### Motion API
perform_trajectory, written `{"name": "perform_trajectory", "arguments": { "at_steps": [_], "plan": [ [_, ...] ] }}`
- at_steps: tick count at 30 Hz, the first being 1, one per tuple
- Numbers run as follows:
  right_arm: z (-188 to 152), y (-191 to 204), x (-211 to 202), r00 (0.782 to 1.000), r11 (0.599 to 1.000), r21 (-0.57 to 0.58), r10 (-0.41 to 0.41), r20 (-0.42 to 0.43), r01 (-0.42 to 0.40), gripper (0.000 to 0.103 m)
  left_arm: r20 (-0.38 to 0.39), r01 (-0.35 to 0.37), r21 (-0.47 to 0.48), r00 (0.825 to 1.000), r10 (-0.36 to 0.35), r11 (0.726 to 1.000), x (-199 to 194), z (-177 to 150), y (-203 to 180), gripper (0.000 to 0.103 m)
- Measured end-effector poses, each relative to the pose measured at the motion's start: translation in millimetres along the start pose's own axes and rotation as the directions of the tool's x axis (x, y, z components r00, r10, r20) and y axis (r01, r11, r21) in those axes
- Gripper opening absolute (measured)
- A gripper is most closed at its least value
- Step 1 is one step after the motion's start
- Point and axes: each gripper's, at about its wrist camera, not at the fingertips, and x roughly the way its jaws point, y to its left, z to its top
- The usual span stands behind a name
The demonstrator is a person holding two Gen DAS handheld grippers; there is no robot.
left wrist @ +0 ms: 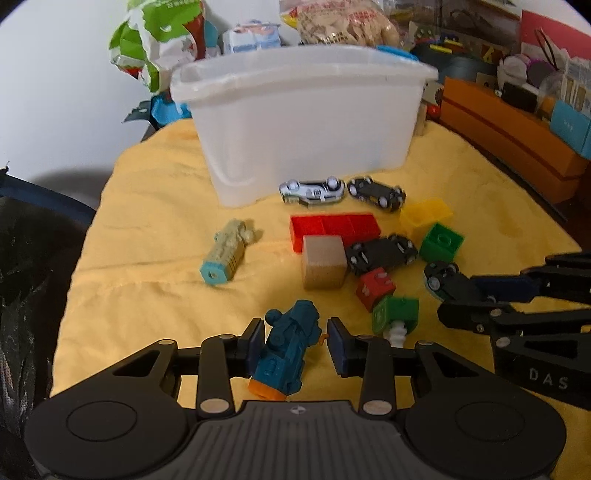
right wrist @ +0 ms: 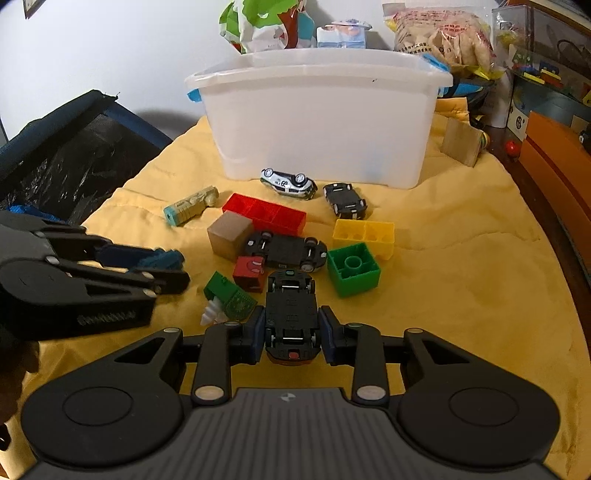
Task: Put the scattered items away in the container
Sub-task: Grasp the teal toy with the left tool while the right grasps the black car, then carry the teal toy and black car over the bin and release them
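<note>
A white plastic bin (left wrist: 306, 122) (right wrist: 321, 122) stands at the back of the yellow cloth (left wrist: 155, 229). My left gripper (left wrist: 295, 343) straddles a blue toy train (left wrist: 291, 347) lying on the cloth. Its left pad touches the train and a thin gap shows at the right pad, so it is open. My right gripper (right wrist: 291, 332) is shut on an upside-down black toy car (right wrist: 290, 310), with both pads against its sides. Scattered ahead lie a beige train (left wrist: 227, 251), a red brick (left wrist: 332, 225), a wooden cube (left wrist: 323, 262), several cars and coloured blocks.
Snack bags (right wrist: 443, 33) and a milk pack (right wrist: 341, 35) crowd behind the bin. A wooden block (right wrist: 461, 142) leans at its right. Orange boxes (left wrist: 517, 147) line the right side and a black mesh basket (right wrist: 66, 158) sits off the left edge.
</note>
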Motion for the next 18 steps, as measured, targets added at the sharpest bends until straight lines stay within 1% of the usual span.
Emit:
{"name": "perform_trajectory", "arguments": {
  "at_steps": [3,6,10,14,16,18],
  "plan": [
    [5,-3,-7,1.000,1.000,-0.006,-0.002,0.022,0.002,0.034,0.028,-0.011,-0.012,1.000,0.011,1.000,-11,11,4,0.041],
    [17,-8,-19,0.998,1.000,-0.007,-0.007,0.062,0.008,0.034,0.064,-0.026,-0.023,0.998,0.028,0.999,-26,28,11,0.041],
    [46,-19,-38,0.992,1.000,0.013,-0.016,0.124,0.014,0.034,0.122,-0.042,-0.050,0.991,0.048,0.998,-51,63,20,0.041],
    [91,-29,-54,0.977,1.000,0.019,-0.025,0.211,0.021,0.034,0.184,-0.046,-0.064,0.981,0.057,0.997,-70,110,29,0.041],
    [117,-35,-53,0.971,1.000,0.021,-0.023,0.239,0.018,0.034,0.222,-0.067,-0.056,0.972,0.077,0.996,-71,134,30,0.041],
    [145,-41,-48,0.965,1.000,0.017,-0.017,0.263,0.013,0.034,0.243,-0.071,-0.052,0.967,0.081,0.996,-64,161,31,0.041]
  ]
}}
